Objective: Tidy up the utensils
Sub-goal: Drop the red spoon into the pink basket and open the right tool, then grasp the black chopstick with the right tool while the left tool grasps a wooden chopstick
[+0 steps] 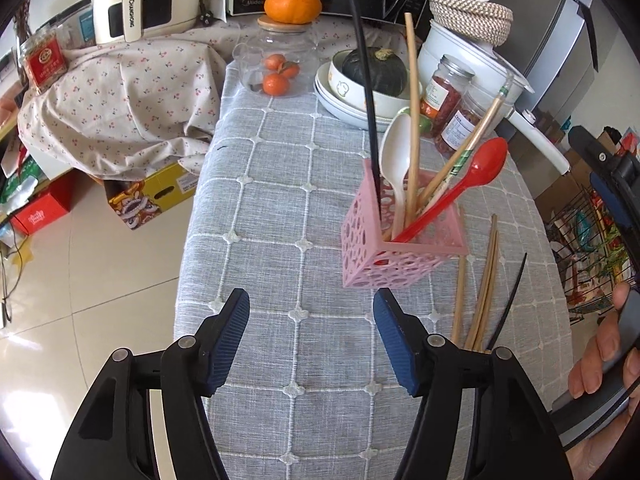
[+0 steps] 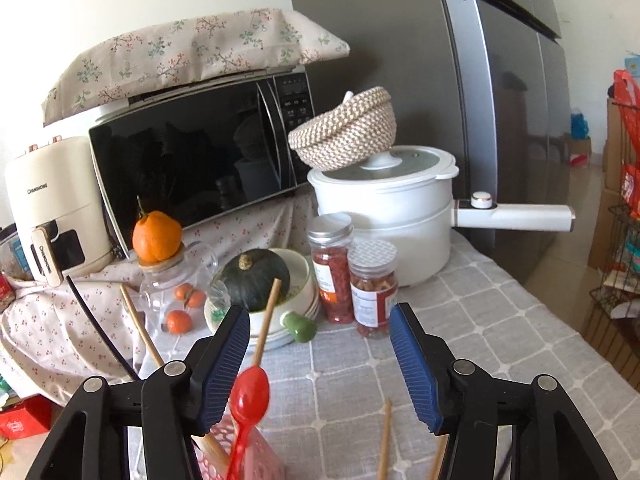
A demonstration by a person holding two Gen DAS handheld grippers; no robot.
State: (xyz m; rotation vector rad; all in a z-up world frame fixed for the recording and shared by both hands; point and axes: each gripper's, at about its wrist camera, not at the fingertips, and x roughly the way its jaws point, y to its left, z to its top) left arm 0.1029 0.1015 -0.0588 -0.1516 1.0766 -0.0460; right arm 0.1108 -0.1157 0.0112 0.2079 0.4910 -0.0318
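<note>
A grey checked tablecloth [image 2: 500, 320] spreads ahead of and beneath the fingers. Straight ahead stand two clear jars of red dried food [image 2: 354, 272], touching each other. Behind them, a white lidded pot [image 2: 384, 208] with a long handle carries a woven basket [image 2: 344, 134] tilted on its lid. Ahead to the left, a dark green squash [image 2: 256, 278] sits in stacked white bowls [image 2: 306, 280]. Further left, a large orange [image 2: 157, 237] rests on a glass jar holding small oranges [image 2: 180, 304]. Behind these stands a black microwave [image 2: 196, 164] draped with floral cloth.
</note>
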